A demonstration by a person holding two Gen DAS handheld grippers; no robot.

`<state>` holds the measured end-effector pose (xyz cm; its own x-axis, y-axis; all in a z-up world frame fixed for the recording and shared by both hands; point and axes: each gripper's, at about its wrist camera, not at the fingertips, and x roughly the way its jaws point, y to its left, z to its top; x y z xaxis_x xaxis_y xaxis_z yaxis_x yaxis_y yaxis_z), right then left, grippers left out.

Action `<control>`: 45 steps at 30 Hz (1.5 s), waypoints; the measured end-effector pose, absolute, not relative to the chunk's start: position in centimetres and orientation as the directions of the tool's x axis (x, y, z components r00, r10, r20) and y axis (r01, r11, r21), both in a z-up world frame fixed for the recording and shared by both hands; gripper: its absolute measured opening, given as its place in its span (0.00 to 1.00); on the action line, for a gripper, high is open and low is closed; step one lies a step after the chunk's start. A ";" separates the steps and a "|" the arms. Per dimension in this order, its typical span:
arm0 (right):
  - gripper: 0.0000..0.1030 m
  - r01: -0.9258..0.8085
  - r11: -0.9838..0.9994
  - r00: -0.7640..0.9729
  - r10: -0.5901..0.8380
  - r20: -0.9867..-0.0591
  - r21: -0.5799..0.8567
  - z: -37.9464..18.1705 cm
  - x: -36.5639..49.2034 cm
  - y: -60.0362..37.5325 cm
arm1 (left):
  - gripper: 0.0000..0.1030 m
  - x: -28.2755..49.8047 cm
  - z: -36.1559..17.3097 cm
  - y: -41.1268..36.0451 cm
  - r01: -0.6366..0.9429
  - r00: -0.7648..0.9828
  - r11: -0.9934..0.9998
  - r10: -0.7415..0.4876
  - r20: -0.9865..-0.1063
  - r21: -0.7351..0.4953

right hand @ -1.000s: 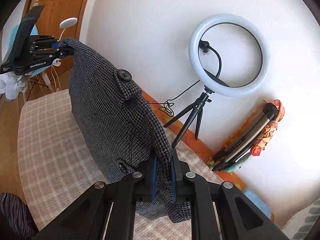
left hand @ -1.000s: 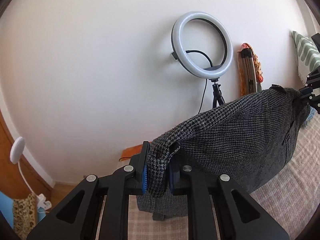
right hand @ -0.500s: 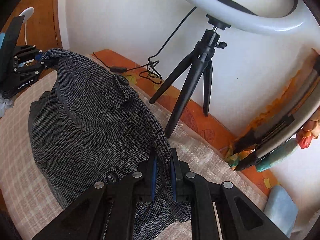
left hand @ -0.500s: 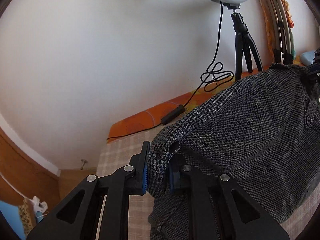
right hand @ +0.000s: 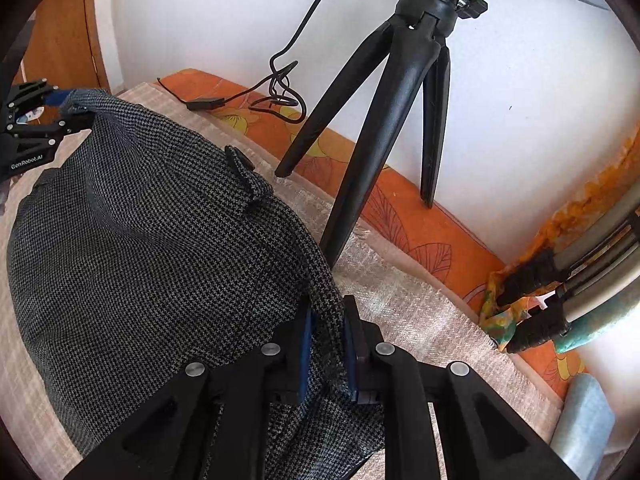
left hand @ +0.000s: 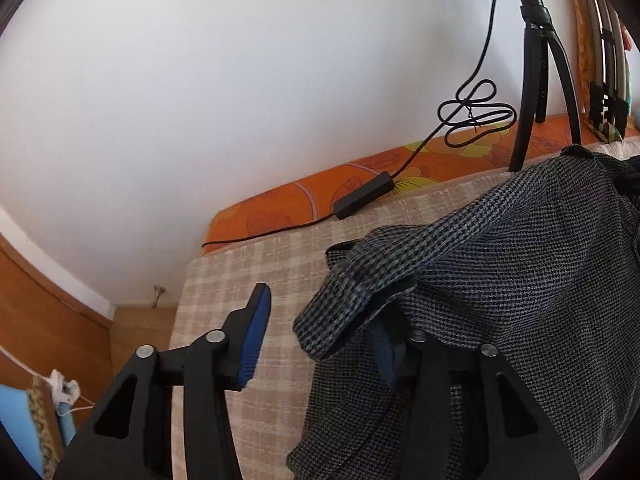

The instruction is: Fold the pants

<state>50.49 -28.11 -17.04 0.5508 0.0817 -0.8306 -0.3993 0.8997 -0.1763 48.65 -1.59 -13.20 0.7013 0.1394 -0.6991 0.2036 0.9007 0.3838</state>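
Two grippers work one pair of pants. The left gripper (left hand: pixel 320 336) stands wide, its jaws apart, with the cloth's edge draped over the right finger only. The right gripper (right hand: pixel 326 344) is clamped on the pants' (right hand: pixel 152 248) edge. The pants lie heaped, dark houndstooth, on a plaid beige cloth (left hand: pixel 256 264). Beyond it runs an orange floral strip (right hand: pixel 432 236), where one black tripod (right hand: pixel 384 120) stands on three legs, beside a looped cable (left hand: pixel 476 116). Behind is a white wall (left hand: pixel 240 80). The tripod's top is cut off.
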 end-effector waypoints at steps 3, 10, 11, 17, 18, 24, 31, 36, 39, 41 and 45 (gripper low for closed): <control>0.16 -0.383 0.904 0.554 0.061 -0.831 -0.189 -17.1 50.9 -28.0 | 0.62 48.4 -12.0 0.3 0.145 0.711 0.918 0.163 -0.684 0.369; 0.26 -0.363 0.899 0.573 0.007 -0.820 -0.246 -17.2 51.2 -27.1 | 0.62 45.8 -12.0 4.2 0.171 0.643 0.964 0.046 -0.764 0.202; 0.28 -0.367 0.895 0.576 0.005 -0.817 -0.253 -17.2 51.3 -27.0 | 0.62 45.2 -12.6 4.3 0.201 0.610 0.969 -0.008 -0.792 0.146; 0.55 -0.336 0.885 0.595 -0.066 -0.801 -0.323 -17.0 50.2 -26.9 | 0.62 43.4 -17.0 5.0 0.177 0.497 0.983 -0.054 -0.866 0.040; 0.60 -0.319 0.887 0.603 -0.082 -0.793 -0.335 -16.8 49.9 -27.0 | 0.62 43.3 -17.4 5.1 0.165 0.496 0.985 -0.043 -0.867 0.045; 0.70 -0.258 0.911 0.626 -0.096 -0.774 -0.322 -15.8 46.4 -28.9 | 0.47 42.7 -17.9 5.3 0.109 0.539 0.994 -0.055 -0.841 0.005; 0.70 -0.185 0.978 0.555 0.023 -0.831 -0.096 -16.5 42.5 -32.8 | 0.12 40.9 -16.0 4.5 0.087 0.631 0.994 -0.007 -0.776 0.062; 0.70 -0.203 0.976 0.529 0.048 -0.847 -0.071 -18.1 41.4 -32.9 | 0.11 38.1 -14.0 6.3 0.002 0.705 0.999 0.033 -0.709 0.049; 0.70 -0.193 0.979 0.527 0.050 -0.848 -0.062 -18.3 41.6 -32.9 | 0.11 38.1 -15.3 6.2 0.008 0.678 0.996 0.063 -0.732 0.093; 0.70 -0.198 0.979 0.530 0.058 -0.846 -0.057 -18.2 41.6 -32.8 | 0.16 38.5 -16.1 5.9 0.027 0.653 0.991 0.083 -0.753 0.133; 0.70 -0.208 0.976 0.561 0.069 -0.825 -0.060 -17.1 39.8 -33.1 | 0.38 39.6 -15.6 7.0 -0.015 0.638 0.995 0.084 -0.766 0.096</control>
<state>39.85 -33.14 -17.15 0.5610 0.0686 -0.8250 -0.2082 0.9762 -0.0604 39.59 6.99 -15.62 0.6378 0.0839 -0.7656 -0.0152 0.9952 0.0964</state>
